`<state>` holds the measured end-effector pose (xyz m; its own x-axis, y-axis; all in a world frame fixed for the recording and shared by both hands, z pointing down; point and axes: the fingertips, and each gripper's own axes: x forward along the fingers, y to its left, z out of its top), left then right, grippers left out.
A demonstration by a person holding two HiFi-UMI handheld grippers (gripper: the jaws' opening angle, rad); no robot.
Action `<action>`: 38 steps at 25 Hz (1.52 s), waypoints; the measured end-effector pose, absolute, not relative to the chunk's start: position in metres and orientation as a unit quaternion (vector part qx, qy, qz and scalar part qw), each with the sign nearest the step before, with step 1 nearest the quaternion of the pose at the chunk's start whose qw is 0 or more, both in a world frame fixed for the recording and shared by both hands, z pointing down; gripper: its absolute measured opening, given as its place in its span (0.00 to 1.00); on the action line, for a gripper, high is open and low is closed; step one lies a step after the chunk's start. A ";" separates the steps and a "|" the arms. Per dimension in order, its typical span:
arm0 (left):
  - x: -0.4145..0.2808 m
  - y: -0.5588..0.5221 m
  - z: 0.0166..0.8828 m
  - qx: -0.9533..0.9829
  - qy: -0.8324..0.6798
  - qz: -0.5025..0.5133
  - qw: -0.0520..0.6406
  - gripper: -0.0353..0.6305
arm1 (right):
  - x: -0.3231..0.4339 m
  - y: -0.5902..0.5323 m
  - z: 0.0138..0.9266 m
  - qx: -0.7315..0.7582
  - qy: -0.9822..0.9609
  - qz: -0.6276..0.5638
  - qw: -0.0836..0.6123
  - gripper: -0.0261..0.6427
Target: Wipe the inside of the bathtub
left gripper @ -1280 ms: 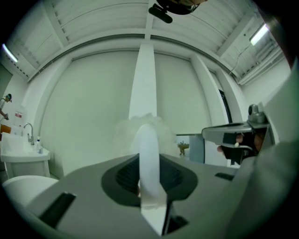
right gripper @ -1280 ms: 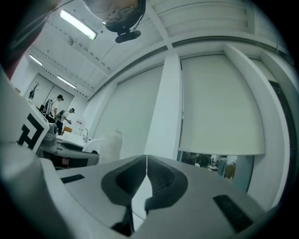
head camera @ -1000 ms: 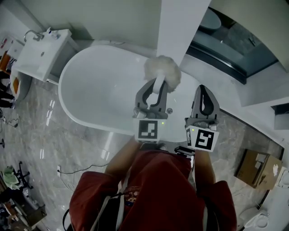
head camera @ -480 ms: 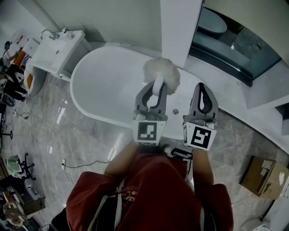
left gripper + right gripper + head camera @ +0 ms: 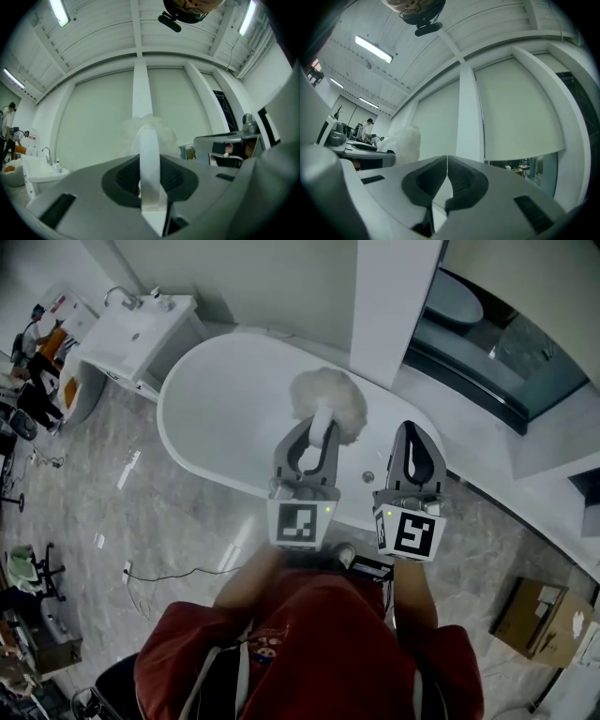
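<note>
Your left gripper, fingers clamped on the fluffy brush over the bathtub, right gripper fingers together, empty: lower the head until it presses the inner wall.

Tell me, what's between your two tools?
In the head view, just bare white bathtub and its small round metal fitting show between the left tool, shut on the fluffy duster, and the shut right tool.

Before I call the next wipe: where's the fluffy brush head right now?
Head view, centre: the fluffy brush head sticks out of the left gripper, seen over the far side of the bathtub, just left of the white pillar.
</note>
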<state>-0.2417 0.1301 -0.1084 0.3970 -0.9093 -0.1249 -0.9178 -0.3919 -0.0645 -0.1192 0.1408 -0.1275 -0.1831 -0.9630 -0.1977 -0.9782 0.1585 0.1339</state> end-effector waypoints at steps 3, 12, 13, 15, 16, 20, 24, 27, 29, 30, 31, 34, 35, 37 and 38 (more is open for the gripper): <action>-0.251 0.127 -0.110 -0.837 0.543 0.031 0.066 0.19 | -0.123 0.142 -0.130 -0.647 0.753 0.117 0.025 0.06; -0.270 0.119 -0.112 -0.847 0.526 0.044 0.065 0.19 | -0.142 0.138 -0.126 -0.664 0.737 0.122 0.007 0.06; -0.270 0.118 -0.112 -0.847 0.526 0.046 0.063 0.19 | -0.142 0.138 -0.126 -0.666 0.736 0.122 0.006 0.06; -0.271 0.116 -0.112 -0.848 0.524 0.050 0.059 0.19 | -0.144 0.137 -0.126 -0.667 0.735 0.124 0.004 0.06; -0.272 0.114 -0.112 -0.848 0.524 0.051 0.058 0.19 | -0.145 0.136 -0.126 -0.667 0.735 0.125 0.003 0.06; -0.271 0.112 -0.111 -0.850 0.521 0.052 0.055 0.19 | -0.149 0.134 -0.125 -0.665 0.735 0.131 -0.002 0.06; -0.266 0.110 -0.111 -0.850 0.520 0.054 0.055 0.19 | -0.146 0.133 -0.126 -0.664 0.735 0.137 -0.008 0.06; -0.262 0.107 -0.110 -0.851 0.520 0.052 0.058 0.19 | -0.141 0.130 -0.125 -0.665 0.734 0.138 -0.009 0.06; -0.261 0.106 -0.110 -0.851 0.520 0.053 0.056 0.19 | -0.139 0.129 -0.124 -0.665 0.734 0.136 -0.009 0.06; -0.261 0.105 -0.110 -0.850 0.520 0.052 0.056 0.19 | -0.139 0.128 -0.124 -0.665 0.734 0.135 -0.009 0.06; -0.261 0.105 -0.110 -0.850 0.521 0.051 0.056 0.19 | -0.139 0.127 -0.124 -0.664 0.735 0.136 -0.010 0.06; -0.262 0.103 -0.110 -0.848 0.525 0.050 0.053 0.19 | -0.139 0.126 -0.125 -0.662 0.737 0.138 -0.010 0.06; -0.263 0.103 -0.111 -0.848 0.525 0.052 0.054 0.19 | -0.139 0.125 -0.125 -0.662 0.737 0.138 -0.009 0.06; -0.263 0.103 -0.112 -0.846 0.527 0.054 0.057 0.19 | -0.138 0.125 -0.125 -0.662 0.736 0.138 -0.008 0.06; -0.264 0.103 -0.112 -0.846 0.528 0.052 0.058 0.19 | -0.137 0.126 -0.125 -0.662 0.737 0.138 -0.008 0.06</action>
